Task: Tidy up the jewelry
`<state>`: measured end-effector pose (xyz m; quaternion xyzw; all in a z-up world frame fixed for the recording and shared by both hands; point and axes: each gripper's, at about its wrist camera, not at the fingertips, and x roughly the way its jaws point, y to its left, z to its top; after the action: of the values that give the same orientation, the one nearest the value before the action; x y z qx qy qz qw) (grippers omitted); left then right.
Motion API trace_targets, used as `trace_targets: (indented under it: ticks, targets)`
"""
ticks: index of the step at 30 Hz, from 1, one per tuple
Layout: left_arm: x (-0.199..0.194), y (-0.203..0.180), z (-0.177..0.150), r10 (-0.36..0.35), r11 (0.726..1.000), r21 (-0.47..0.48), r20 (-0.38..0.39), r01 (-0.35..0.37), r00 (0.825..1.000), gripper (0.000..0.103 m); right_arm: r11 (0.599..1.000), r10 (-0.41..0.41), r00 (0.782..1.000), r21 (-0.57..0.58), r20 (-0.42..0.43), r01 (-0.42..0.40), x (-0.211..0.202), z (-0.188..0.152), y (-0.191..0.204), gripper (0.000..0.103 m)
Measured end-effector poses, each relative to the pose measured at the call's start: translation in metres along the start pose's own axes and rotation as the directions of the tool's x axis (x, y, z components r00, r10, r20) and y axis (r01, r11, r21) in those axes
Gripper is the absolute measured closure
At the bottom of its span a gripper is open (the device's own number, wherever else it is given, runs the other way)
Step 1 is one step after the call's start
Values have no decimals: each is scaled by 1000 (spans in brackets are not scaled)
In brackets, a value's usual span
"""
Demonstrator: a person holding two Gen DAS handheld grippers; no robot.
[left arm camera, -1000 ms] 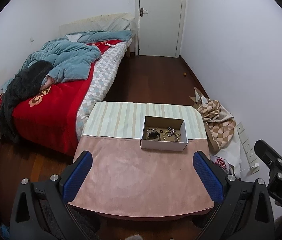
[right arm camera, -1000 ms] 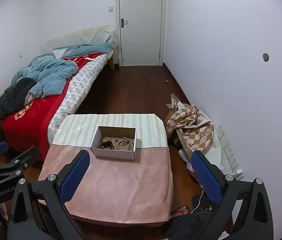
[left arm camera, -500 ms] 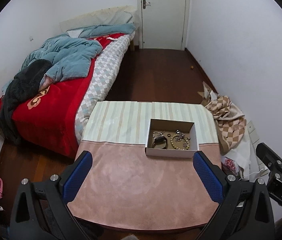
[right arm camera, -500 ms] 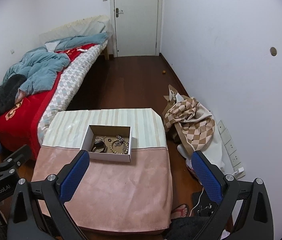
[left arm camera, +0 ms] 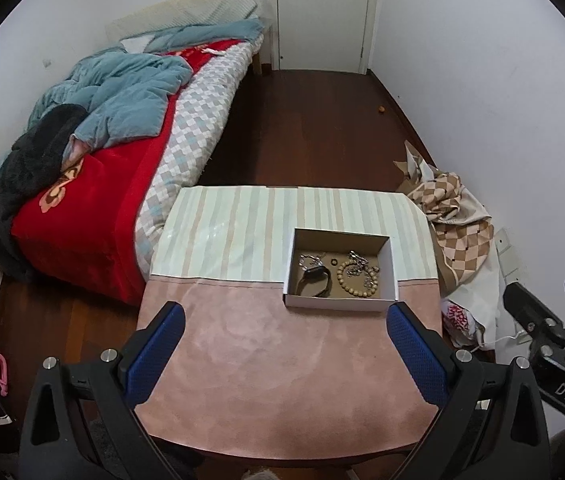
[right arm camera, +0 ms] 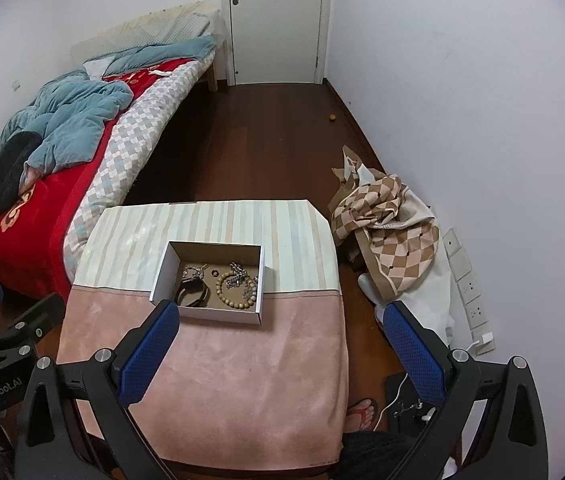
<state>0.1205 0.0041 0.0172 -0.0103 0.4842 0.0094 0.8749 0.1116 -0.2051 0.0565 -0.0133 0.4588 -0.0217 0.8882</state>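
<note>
The left claw (left arm camera: 282, 354) hangs above the near, pink end of the counter (left arm camera: 282, 392), its blue-padded fingers (left arm camera: 154, 354) spread wide with nothing between them. The right claw (right arm camera: 278, 354) is also spread wide and empty, above the same counter's near right part. A small open cardboard box (left arm camera: 340, 303) sits on the counter where the pink cloth meets the striped one, ahead of both claws and apart from them. In it lie a black wristband (left arm camera: 314, 282), a wooden bead bracelet (left arm camera: 356, 280), a small dark ring (left arm camera: 333, 262) and silver chains (left arm camera: 310, 259). A bed (left arm camera: 94, 184) stands to the left.
</note>
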Motion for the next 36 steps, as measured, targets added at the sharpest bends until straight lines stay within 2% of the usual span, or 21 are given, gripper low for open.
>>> trace_targets:
  ticks: [7,36]
  targets:
    - [0,-2,6,6,1000,6,-11,-6,1000,0,999,-10,1000,-33,-23,9,1,7,8,0]
    - [8,0,2,19,1000,-1,-30,-19,999,0,999,-21,999,-40,-41,20,7,3,8,0]
